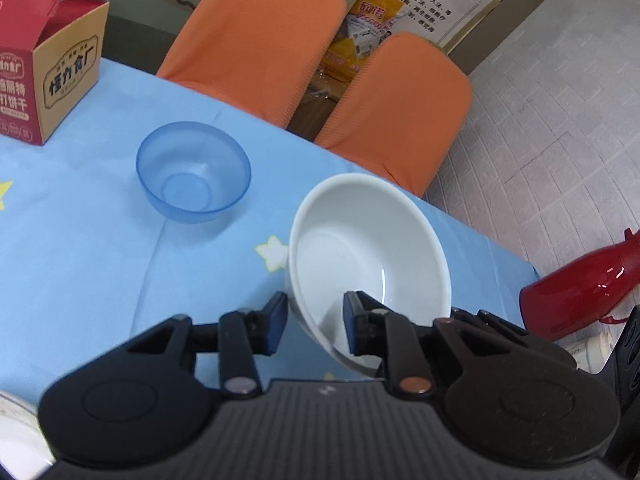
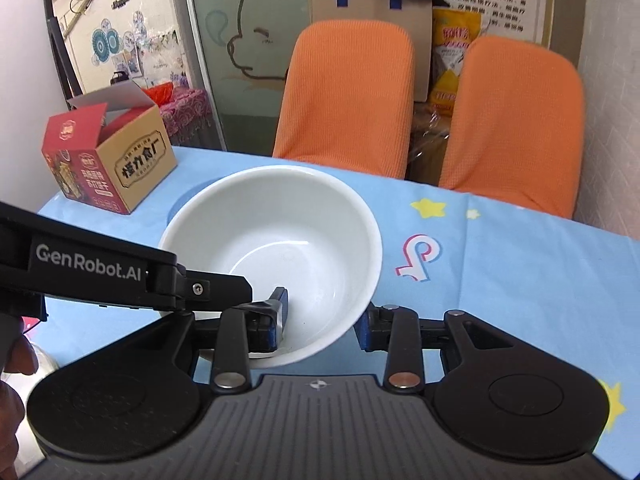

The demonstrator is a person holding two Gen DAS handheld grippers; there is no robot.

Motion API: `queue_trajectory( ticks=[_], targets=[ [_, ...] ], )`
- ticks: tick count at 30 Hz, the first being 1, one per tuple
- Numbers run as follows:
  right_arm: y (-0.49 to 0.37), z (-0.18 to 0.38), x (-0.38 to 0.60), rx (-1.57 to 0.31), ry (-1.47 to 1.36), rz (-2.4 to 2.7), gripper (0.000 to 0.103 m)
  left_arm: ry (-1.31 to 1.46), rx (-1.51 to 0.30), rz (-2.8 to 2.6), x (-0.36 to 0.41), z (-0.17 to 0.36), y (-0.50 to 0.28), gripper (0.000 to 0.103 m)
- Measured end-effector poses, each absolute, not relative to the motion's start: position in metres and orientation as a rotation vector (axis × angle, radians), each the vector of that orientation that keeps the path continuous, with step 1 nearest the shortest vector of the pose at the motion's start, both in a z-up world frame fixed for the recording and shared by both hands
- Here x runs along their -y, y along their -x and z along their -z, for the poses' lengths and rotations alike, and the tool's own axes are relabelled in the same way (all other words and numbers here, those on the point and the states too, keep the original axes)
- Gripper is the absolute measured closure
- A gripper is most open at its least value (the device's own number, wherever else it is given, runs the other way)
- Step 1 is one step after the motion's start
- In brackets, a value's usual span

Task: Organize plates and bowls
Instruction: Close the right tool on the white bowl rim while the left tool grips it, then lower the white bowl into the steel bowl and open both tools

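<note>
A white bowl (image 1: 368, 248) is tilted and held above the blue tablecloth. My left gripper (image 1: 316, 322) is shut on its near rim, one pad outside and one inside. In the right wrist view the same white bowl (image 2: 276, 240) sits between the fingers of my right gripper (image 2: 322, 322), one pad inside the bowl and one outside its wall, closed on the rim. The left gripper's black body (image 2: 120, 276) reaches in from the left to the bowl's near rim. A clear blue plastic bowl (image 1: 194, 172) stands upright on the table, left of and beyond the white bowl.
An open red and tan biscuit box (image 1: 44, 76) (image 2: 108, 164) stands at the table's far left. Two orange chairs (image 1: 264, 36) (image 2: 344, 96) stand behind the table. A red thermos (image 1: 584, 288) lies off the table's right edge. A white plate rim (image 1: 16, 436) shows at bottom left.
</note>
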State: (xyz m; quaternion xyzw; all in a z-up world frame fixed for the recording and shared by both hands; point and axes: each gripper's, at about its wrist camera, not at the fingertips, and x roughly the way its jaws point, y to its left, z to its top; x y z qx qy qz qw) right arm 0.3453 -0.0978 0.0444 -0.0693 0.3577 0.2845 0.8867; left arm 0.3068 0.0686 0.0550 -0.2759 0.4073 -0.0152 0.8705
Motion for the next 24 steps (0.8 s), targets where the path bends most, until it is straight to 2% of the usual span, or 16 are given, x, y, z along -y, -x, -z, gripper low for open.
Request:
queue_trajectory(
  ticks=[6, 13, 24],
  targets=[
    [-0.301, -0.055, 0.118, -0.711, 0.134, -0.552, 0.039, 0.548, -0.857, 0.088, -0.044, -0.062, -0.27, 0.085],
    [-0.24, -0.047, 0.146, -0.718, 0.132, -0.492, 0.036, 0.518, -0.889, 0.153, -0.007, -0.048, -0.213, 0.085],
    [-0.176, -0.015, 0.166, -0.746, 0.102, -0.441, 0.023, 0.486, -0.965, 0.2, 0.019, -0.019, -0.162, 0.085]
  ],
)
